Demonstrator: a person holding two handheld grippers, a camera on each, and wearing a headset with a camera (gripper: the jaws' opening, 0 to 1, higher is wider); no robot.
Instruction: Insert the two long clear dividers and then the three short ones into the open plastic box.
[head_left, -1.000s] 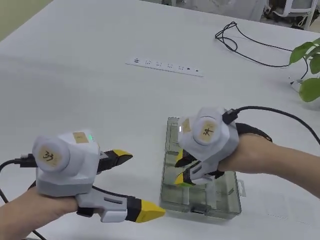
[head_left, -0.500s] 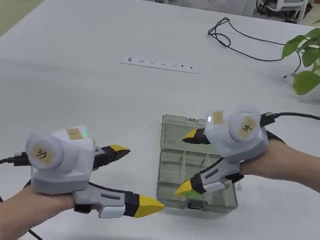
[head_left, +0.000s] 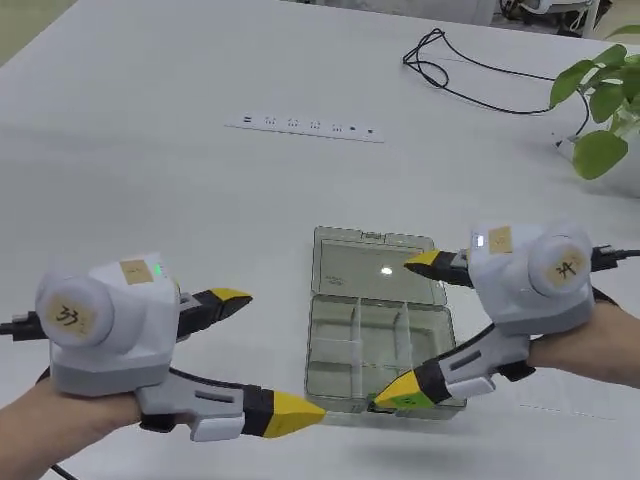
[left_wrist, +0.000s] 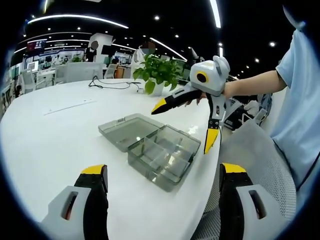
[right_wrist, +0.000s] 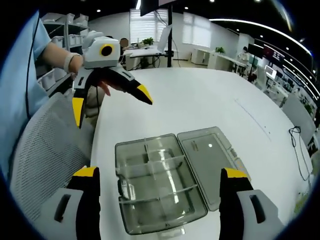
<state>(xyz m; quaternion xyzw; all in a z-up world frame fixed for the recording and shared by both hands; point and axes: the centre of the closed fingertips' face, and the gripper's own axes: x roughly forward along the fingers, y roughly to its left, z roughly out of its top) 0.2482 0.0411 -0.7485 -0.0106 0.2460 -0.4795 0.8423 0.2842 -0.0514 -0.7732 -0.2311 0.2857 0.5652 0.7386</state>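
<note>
Left gripper (head_left: 268, 353) and right gripper (head_left: 400, 326): jaws spread wide, empty. Clear dividers (head_left: 352, 325) sat inside the open plastic box (head_left: 335, 398).

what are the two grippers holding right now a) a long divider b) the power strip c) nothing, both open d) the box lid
C: the left gripper and the right gripper both have their jaws spread with nothing between them, one on each side of the plastic box.
</note>
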